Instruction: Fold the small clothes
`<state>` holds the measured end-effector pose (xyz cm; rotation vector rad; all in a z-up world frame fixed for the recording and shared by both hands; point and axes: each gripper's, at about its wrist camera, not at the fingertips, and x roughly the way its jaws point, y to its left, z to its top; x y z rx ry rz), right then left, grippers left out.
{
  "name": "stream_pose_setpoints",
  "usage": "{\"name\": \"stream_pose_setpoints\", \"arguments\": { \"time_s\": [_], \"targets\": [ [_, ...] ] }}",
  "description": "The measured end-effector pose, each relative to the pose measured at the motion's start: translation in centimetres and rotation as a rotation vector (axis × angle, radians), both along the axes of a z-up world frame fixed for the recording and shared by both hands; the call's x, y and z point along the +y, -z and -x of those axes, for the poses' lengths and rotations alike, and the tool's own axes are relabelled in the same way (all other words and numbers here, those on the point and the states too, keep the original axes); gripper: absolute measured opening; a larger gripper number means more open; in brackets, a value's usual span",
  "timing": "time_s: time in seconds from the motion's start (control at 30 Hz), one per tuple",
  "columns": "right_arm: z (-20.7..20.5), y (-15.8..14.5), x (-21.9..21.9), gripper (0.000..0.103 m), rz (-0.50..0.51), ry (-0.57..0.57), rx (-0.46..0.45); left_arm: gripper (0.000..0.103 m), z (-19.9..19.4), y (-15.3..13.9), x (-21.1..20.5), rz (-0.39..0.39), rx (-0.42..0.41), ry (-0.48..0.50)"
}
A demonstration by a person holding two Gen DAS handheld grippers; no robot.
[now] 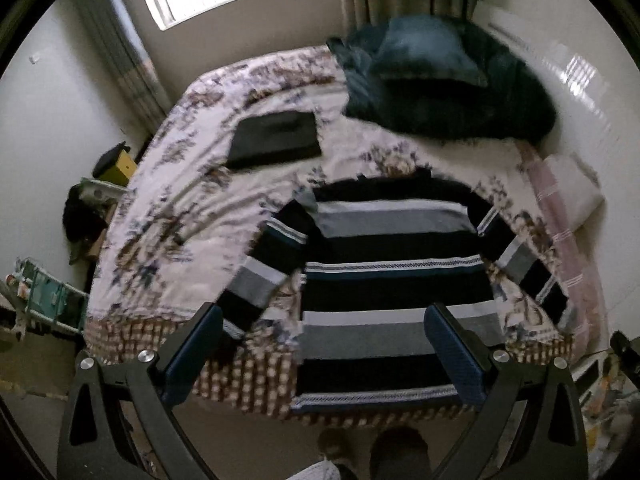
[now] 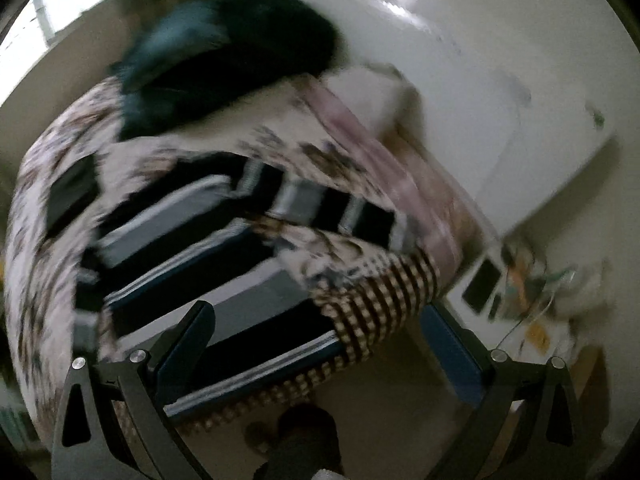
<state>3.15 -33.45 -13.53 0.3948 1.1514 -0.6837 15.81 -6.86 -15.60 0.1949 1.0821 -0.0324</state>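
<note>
Both tongs hang spread wide and empty above the near edge of a bed: the left tongs over the hem of a striped sweater, the right tongs toward the bed's corner. The sweater lies flat on the floral bedsheet, sleeves out, not yet folded. Beyond it rests a folded dark garment, seemingly finished. No containers are visible.

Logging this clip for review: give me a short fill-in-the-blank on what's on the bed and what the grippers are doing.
1. The striped sweater lies spread flat on the ____.
2. Both the left gripper and the right gripper are ____.
3. The folded dark garment lies ____ from the sweater.

Missing words: bed; open; apart
</note>
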Motion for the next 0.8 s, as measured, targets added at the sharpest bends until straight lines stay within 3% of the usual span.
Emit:
{"name": "stream_pose_setpoints", "arguments": {
  "time_s": [0.17, 0.3, 0.4, 0.57, 0.67, 0.73, 0.77, 0.8],
  "targets": [
    [-0.4, 13.7, -11.6, 0.102, -0.131, 0.215, 0.002, 0.103, -6.1, 10.1, -5.5, -0.059, 0.091, -0.033],
    [-0.2, 23.8, -19.3, 0.091, -0.253, 0.392, -0.032, 0.103, -9.4, 17.0, -8.8, -0.08, 0.171, -0.059],
    [0.9, 29.7, -23.8, 0.09, -0.353, 0.562, -0.091, 0.103, -11.9, 23.2, -11.1, -0.084, 0.248, -0.073],
    [2.9, 37.9, -29.0, 0.089, -0.44, 0.827, -0.217, 0.103, -14.5, 30.2, -12.8, -0.097, 0.323, -0.114],
    [4.2, 40.2, -30.7, 0.079, -0.462, 0.967, -0.348, 0.103, -16.1, 33.5, -13.4, -0.097, 0.343, -0.141],
    [3.7, 40.5, -31.4, 0.054, -0.428, 0.982, -0.367, 0.103, -17.1, 34.9, -13.5, -0.089, 0.342, -0.151],
    [3.1, 40.4, -31.6, 0.046, -0.405, 0.964, -0.369, 0.103, -17.5, 35.3, -13.4, -0.084, 0.339, -0.154],
    [2.1, 40.0, -31.8, 0.027, -0.371, 0.93, -0.358, 0.103, -17.8, 35.6, -13.3, -0.081, 0.333, -0.157]
  ]
}}
